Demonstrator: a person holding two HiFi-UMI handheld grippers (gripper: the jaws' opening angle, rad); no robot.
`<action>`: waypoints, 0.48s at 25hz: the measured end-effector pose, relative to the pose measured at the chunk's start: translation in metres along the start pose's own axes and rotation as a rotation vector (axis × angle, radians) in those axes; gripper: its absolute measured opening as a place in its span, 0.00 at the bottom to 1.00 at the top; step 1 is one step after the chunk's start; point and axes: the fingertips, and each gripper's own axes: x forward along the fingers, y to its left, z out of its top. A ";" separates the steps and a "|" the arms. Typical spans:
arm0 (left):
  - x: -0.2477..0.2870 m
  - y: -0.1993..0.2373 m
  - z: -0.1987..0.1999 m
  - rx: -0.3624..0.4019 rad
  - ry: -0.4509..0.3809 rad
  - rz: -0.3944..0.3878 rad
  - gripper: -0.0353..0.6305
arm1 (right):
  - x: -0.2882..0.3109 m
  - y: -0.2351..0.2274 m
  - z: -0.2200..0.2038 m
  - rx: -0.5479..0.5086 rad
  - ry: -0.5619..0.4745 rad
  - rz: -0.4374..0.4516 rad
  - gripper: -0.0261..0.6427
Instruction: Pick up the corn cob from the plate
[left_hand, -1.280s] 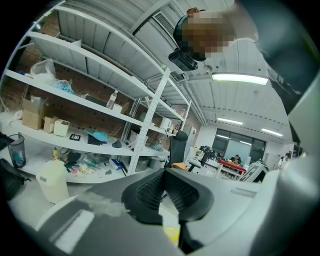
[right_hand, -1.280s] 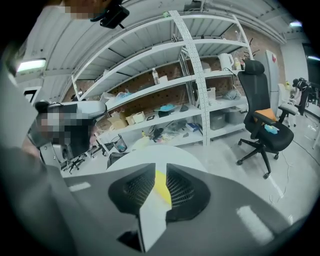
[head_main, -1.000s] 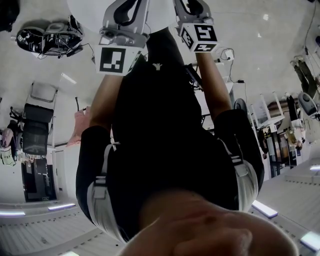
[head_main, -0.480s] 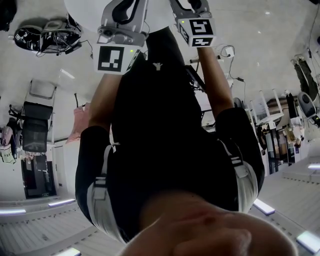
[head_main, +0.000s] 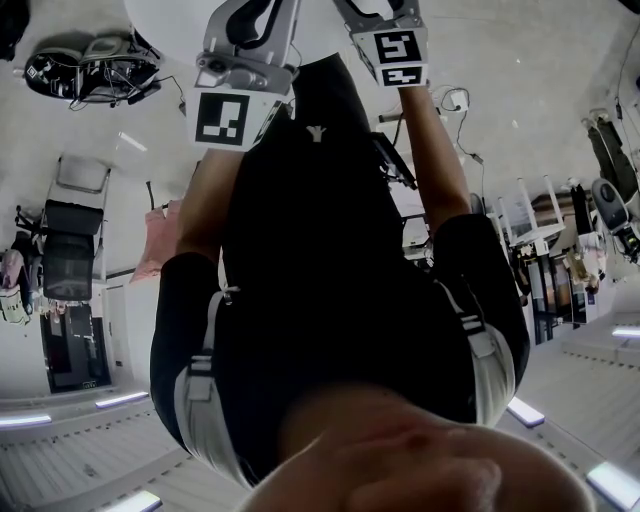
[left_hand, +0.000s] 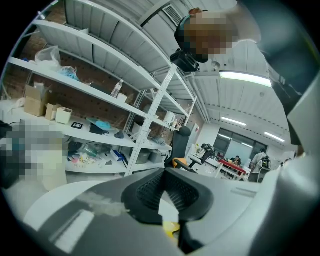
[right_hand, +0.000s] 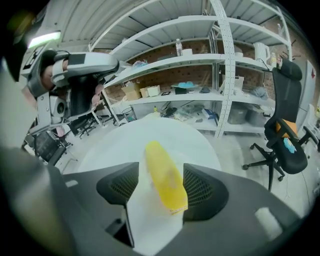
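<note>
In the head view both tools sit at the top edge, left tool (head_main: 252, 25) and right tool (head_main: 383, 12).

In the left gripper view we see jaws nearly together, gripping nothing.

In the right gripper view the jaws have just been opening and stand released around the corn cob (right_hand: 165, 182), lower centre, on the plate (right_hand: 150, 227). We judge grasping and lifting remain.

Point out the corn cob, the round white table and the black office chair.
corn cob (right_hand: 165, 177), right gripper view, middle of its yellow body
round white table (right_hand: 195, 142), right gripper view, bare top
black office chair (right_hand: 289, 105), right gripper view, backrest
</note>
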 end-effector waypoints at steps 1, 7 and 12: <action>0.001 -0.001 0.000 -0.001 0.000 -0.001 0.06 | 0.001 -0.001 0.000 -0.009 0.001 0.000 0.47; 0.006 0.000 -0.006 -0.016 0.006 0.000 0.06 | 0.011 -0.005 -0.007 -0.032 0.025 0.005 0.53; 0.009 0.002 -0.009 -0.025 0.002 0.002 0.06 | 0.021 -0.006 -0.013 -0.066 0.050 0.020 0.55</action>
